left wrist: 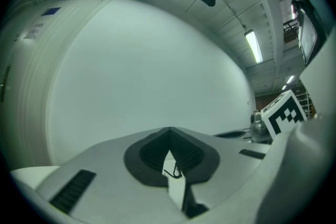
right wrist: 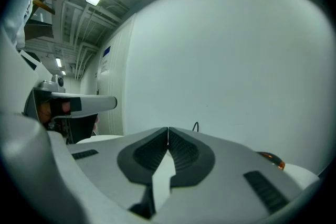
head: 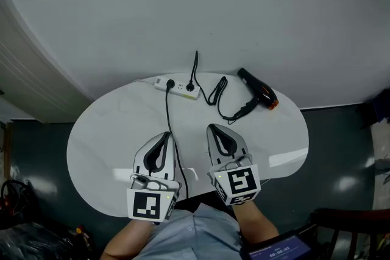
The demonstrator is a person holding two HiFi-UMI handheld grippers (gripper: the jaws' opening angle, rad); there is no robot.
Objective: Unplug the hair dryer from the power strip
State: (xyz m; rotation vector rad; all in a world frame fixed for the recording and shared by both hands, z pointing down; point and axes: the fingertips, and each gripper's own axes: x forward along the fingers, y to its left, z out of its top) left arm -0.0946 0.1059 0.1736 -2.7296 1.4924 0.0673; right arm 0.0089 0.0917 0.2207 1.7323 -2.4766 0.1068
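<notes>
The hair dryer (head: 259,89) lies at the far right of the table (head: 97,143), black with an orange end. Its cord (head: 218,94) is looped between it and the power strip (head: 177,87) just to its left. Two black plugs (head: 191,87) sit in the strip; the loops overlap, so I can't tell which plug is the dryer's. One lead (head: 167,112) runs from the strip toward the person and is partly hidden along the left gripper (head: 166,134). That gripper hovers over the near half of the table, well apart from the strip. Its jaw tips meet with nothing held, and only a scrap of black cord shows through the slit below them. The right gripper (head: 211,128) beside it is closed and empty too. In its own view its jaws cover most of the dryer, so only the orange end peeks over.
</notes>
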